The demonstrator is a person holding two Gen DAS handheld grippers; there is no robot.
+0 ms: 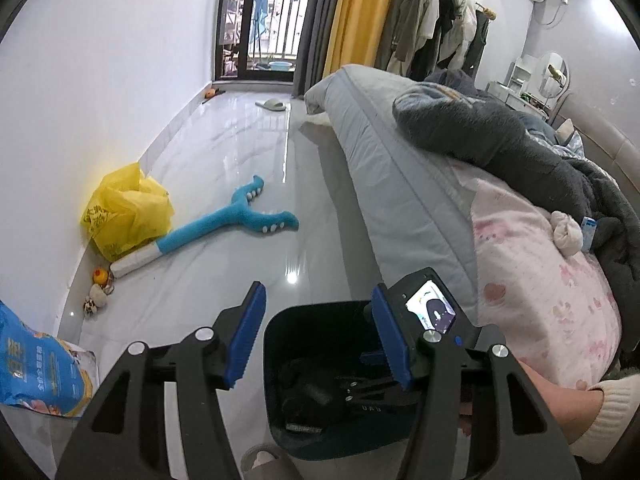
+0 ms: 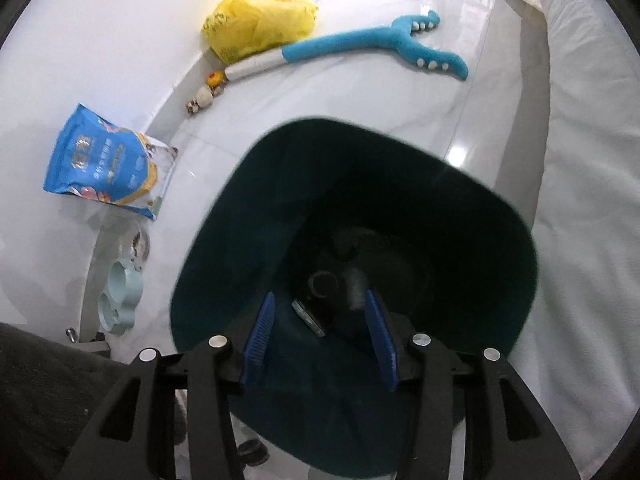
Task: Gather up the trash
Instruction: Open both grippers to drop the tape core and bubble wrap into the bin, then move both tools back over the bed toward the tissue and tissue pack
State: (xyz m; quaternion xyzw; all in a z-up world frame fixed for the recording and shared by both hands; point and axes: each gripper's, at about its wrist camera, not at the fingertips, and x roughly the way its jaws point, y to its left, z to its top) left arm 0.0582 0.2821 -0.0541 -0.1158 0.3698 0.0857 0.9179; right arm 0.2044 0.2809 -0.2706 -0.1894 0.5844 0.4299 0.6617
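A dark bin [image 2: 224, 232] stands on the floor beside the bed, with dark trash pieces [image 2: 320, 300] at its bottom. My right gripper [image 2: 320, 334] is open and empty, right over the bin's mouth. My left gripper [image 1: 320, 338] is open and empty, above the bin's rim [image 1: 276, 344]; the right gripper's body [image 1: 432, 308] shows in front of it. A white crumpled wad [image 1: 566, 230] and a small blue-white packet [image 1: 588, 232] lie on the bed's pink sheet.
A yellow plastic bag [image 1: 128, 212], a blue plush toy [image 1: 228, 224] and small toys [image 1: 98, 288] lie by the left wall. A blue pet food bag [image 2: 108, 160] and a pale bowl [image 2: 120, 296] sit left. The bed [image 1: 400, 192] with dark blankets fills the right.
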